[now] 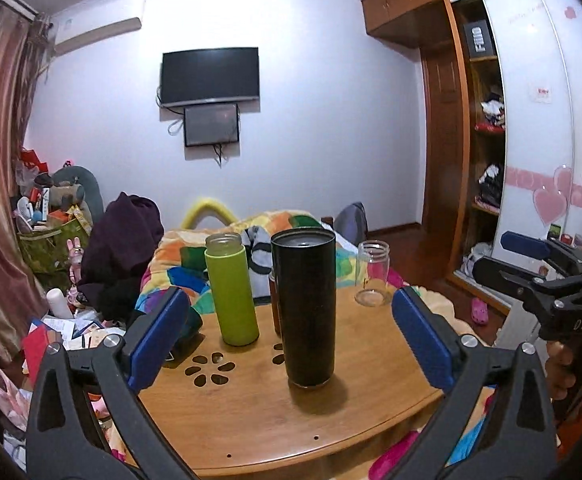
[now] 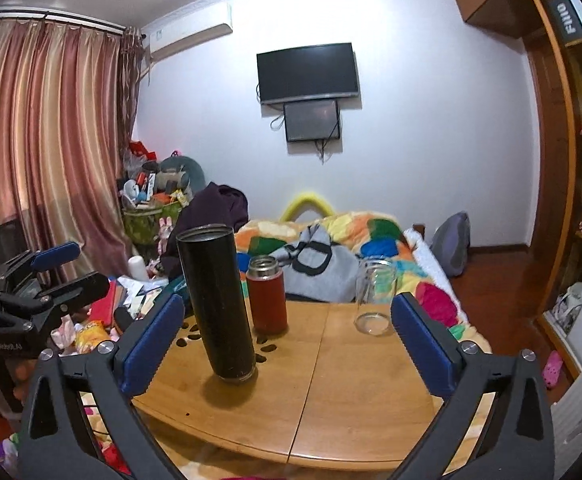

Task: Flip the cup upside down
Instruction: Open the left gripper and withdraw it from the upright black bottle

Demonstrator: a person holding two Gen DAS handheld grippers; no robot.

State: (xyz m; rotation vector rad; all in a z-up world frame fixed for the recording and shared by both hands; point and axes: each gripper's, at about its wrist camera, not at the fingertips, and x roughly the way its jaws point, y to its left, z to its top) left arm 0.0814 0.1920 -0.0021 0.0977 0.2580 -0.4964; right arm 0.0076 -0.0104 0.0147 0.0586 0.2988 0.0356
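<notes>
Nothing is flipped yet: the black cup [image 1: 309, 308] stands mouth-up at center frame, both grippers [image 1: 291, 336] [image 2: 287, 344] spread apart and empty.

The tall cup [image 1: 309, 308] is black with a speckled sheen. Beside it stands a lime-green bottle [image 1: 231, 292], a rust-red flask [image 2: 267, 298] with a silver neck, and a clear glass jar [image 2: 375, 298]. The desk [image 2: 351, 380] is honey-brown wood with dark petal-shaped cutouts. Blue pads [image 1: 157, 338] line each black hand-held gripper. The bed quilt [image 2: 375, 232] is patchwork of orange, green, yellow and blue.
</notes>
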